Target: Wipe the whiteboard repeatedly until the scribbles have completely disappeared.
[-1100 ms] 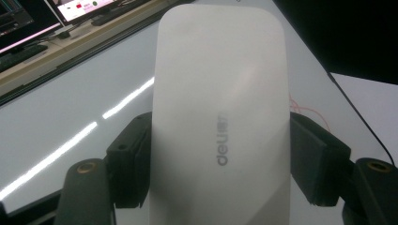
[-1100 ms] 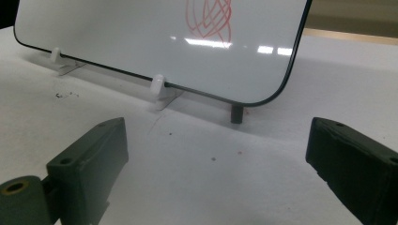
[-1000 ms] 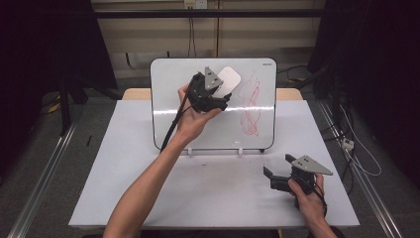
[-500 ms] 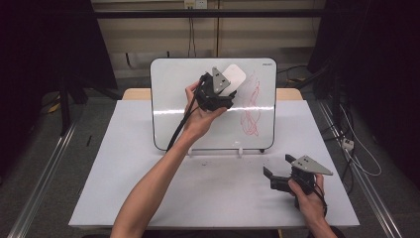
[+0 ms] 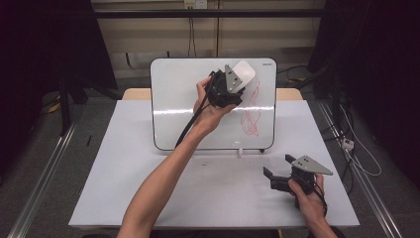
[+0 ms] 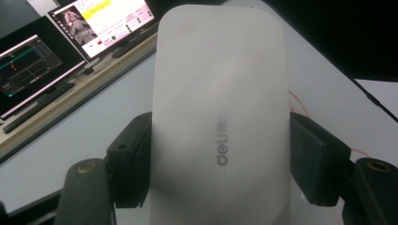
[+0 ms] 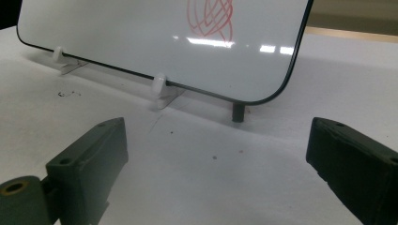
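Observation:
A white whiteboard (image 5: 183, 109) stands upright on small feet at the back of the table, with a red scribble (image 5: 250, 111) on its right half. My left gripper (image 5: 236, 79) is raised in front of the board's upper middle, shut on a white eraser (image 5: 244, 72) that bears grey lettering (image 6: 223, 145); its black pads (image 6: 133, 164) press on both long sides. The eraser sits just up and left of the scribble. My right gripper (image 5: 277, 172) rests low on the table at the front right, jaws wide open with nothing between them, facing the board's lower edge (image 7: 187, 89).
The white tabletop (image 5: 124, 173) spreads in front of the board, with small dark specks (image 7: 65, 93) near the board's feet. A cable (image 5: 190, 124) trails from the left gripper along the forearm. Monitors (image 6: 70, 33) stand on a desk beyond, seen in the left gripper view.
My left hand has carried the eraser to the right along the top of the board, closer to the red scribble. The right gripper has stayed where it was.

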`<control>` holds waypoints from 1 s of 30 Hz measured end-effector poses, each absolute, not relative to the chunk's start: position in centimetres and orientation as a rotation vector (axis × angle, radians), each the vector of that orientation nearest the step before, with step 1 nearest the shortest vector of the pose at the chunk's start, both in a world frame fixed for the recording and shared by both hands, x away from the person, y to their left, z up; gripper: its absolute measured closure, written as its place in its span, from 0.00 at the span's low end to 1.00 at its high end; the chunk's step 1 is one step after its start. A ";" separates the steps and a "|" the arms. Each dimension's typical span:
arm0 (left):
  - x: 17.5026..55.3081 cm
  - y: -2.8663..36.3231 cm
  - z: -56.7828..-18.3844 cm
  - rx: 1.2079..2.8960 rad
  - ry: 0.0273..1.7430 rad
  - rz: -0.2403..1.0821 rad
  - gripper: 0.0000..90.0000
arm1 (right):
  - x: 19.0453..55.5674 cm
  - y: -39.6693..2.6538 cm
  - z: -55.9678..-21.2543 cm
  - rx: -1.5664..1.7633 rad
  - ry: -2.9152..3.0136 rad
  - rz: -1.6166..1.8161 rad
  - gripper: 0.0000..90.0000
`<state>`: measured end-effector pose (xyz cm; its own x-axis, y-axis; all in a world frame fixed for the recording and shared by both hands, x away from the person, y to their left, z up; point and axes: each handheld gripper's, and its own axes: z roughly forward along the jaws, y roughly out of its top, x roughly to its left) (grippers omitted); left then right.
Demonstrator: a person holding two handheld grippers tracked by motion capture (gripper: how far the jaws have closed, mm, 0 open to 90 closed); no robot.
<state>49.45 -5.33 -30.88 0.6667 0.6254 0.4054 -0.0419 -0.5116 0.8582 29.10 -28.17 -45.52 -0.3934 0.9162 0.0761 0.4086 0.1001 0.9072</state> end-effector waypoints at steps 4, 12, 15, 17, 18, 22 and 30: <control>49.7 -6.2 -31.0 1.958 0.436 0.922 0.34 | 29.1 -28.3 -45.6 1.291 1.858 1.267 0.07; 50.4 -6.7 -31.4 1.970 0.469 0.976 0.34 | 29.1 -28.3 -45.6 1.291 1.858 1.261 0.07; 50.5 -6.8 -31.3 1.979 0.482 1.013 0.34 | 29.1 -28.3 -45.6 1.301 1.857 1.262 0.07; 50.7 -6.9 -31.4 1.995 0.481 1.032 0.34 | 29.1 -28.3 -45.6 1.304 1.856 1.259 0.07; 50.7 -7.1 -31.5 1.997 0.483 1.042 0.34 | 29.1 -28.3 -45.6 1.301 1.855 1.258 0.07; 50.8 -7.3 -31.7 2.002 0.482 1.066 0.34 | 29.1 -28.3 -45.6 1.293 1.854 1.257 0.07; 50.7 -7.5 -31.8 2.001 0.482 1.095 0.34 | 29.1 -28.3 -45.6 1.298 1.856 1.260 0.07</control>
<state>50.70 -7.53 -31.82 0.5556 0.6397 0.5311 -0.0406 -0.6172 0.7858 29.13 -28.27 -45.59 -0.3881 0.9184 0.0765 0.4103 0.0978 0.9067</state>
